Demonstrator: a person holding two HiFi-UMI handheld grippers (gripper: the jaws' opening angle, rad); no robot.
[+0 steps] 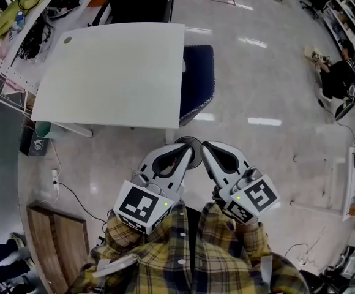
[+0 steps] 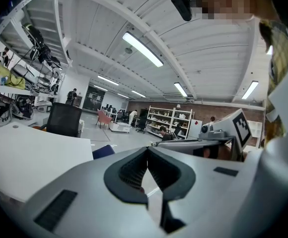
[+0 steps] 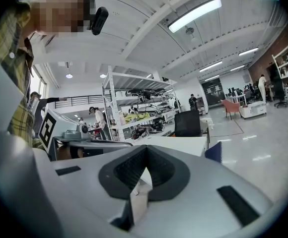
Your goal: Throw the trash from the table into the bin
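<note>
Fingers closed and empty on two grippers, left gripper (image 1: 188, 149) and right gripper (image 1: 205, 149), near one table (image 1: 110, 72).

shirt (image 1: 165, 259): yellow-and-dark plaid, white buttons | left gripper (image 1: 188, 147): pale grey shell, black ribbed pads (image 2: 131, 175), cube (image 1: 142, 206) of black-and-white square markers | right gripper (image 1: 204, 147): same grey shell, black pads, matching marker cube (image 1: 255, 199)

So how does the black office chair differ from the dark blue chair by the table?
The black office chair stands at the far edge of the white table; the dark blue chair sits at its right edge in the head view. The black one shows an upright back; the blue one a padded surface. Both are unoccupied, close to the table.
</note>
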